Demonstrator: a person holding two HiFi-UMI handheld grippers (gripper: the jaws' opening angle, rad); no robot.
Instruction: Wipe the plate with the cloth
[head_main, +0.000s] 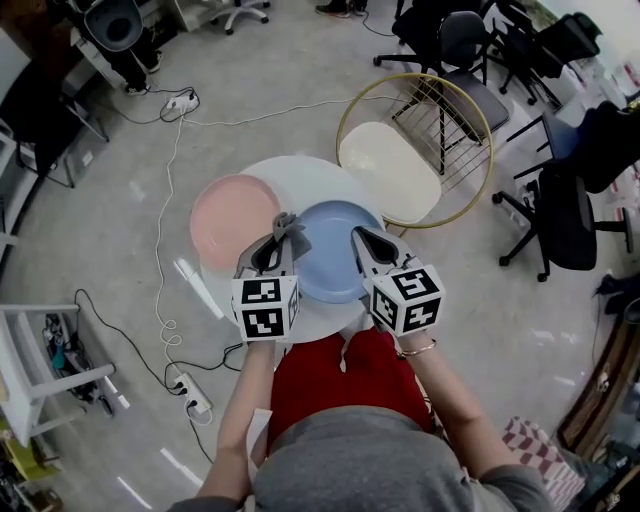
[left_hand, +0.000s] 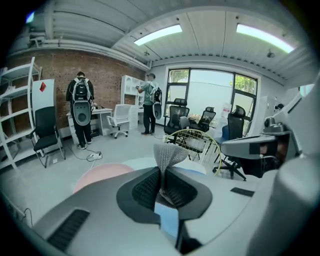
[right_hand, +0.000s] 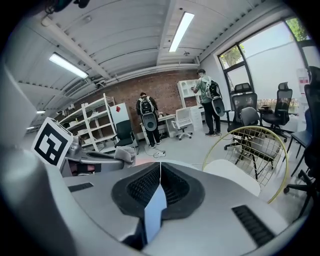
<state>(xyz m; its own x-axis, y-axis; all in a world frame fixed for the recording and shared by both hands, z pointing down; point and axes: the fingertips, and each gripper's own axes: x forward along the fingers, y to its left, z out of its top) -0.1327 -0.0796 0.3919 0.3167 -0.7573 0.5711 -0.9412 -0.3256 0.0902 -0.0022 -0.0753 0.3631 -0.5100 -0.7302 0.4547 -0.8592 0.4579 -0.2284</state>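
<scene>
A blue plate (head_main: 330, 255) lies on the round white table (head_main: 300, 172), with a pink plate (head_main: 232, 215) to its left. My left gripper (head_main: 284, 236) is shut on a grey cloth (head_main: 289, 224), held over the blue plate's left edge. In the left gripper view the cloth (left_hand: 169, 154) fans out above the shut left gripper (left_hand: 162, 174). My right gripper (head_main: 359, 239) sits at the blue plate's right side. In the right gripper view the right gripper (right_hand: 160, 181) is shut on the blue plate (right_hand: 154, 212), which shows as a thin blue edge.
A chair with a cream seat (head_main: 388, 170) and a gold wire ring stands just behind the table at the right. Black office chairs (head_main: 560, 210) crowd the far right. Cables and a power strip (head_main: 192, 396) lie on the floor at the left.
</scene>
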